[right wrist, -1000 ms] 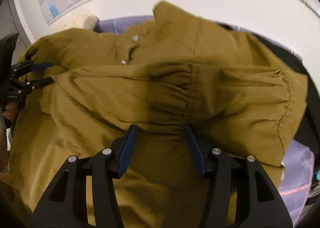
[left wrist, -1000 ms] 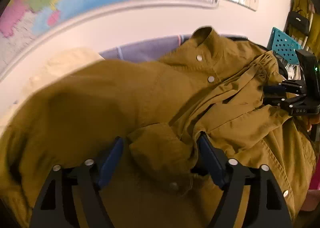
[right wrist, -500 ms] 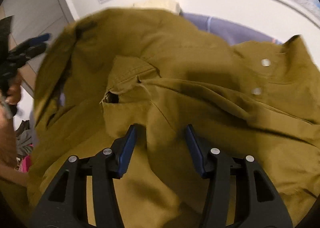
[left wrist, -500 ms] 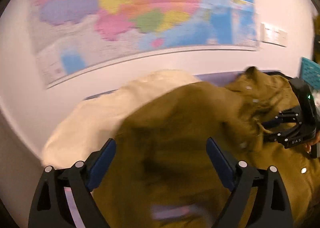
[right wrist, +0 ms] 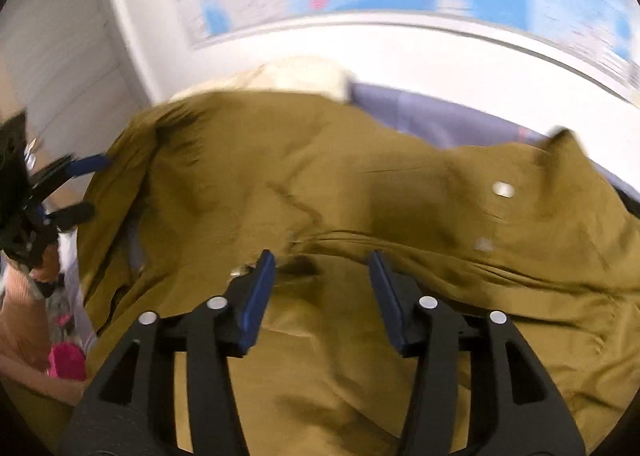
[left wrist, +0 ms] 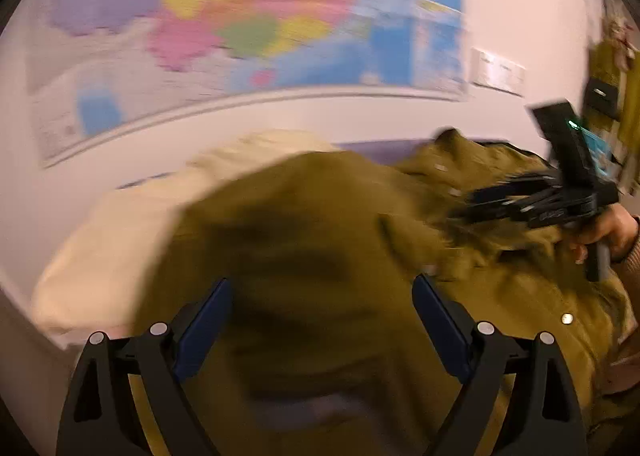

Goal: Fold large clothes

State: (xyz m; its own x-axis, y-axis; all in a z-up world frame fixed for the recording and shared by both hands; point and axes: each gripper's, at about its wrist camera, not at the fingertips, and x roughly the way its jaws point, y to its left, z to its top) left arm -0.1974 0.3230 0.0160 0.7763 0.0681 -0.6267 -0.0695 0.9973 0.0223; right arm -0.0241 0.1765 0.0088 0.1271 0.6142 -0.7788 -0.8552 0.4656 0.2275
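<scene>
Here, motion blur smears the olive jacket [right wrist: 360,192] under both spread grippers.

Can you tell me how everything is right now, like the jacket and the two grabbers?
Jacket: unfolded, rumpled, spread over the bed, snaps undone.
Left gripper: open, fingers wide apart above the jacket, holding nothing.
Right gripper: open, above the jacket, holding nothing.
Cream cloth: lying partly under the jacket.
Map: hanging flat on the wall.
</scene>
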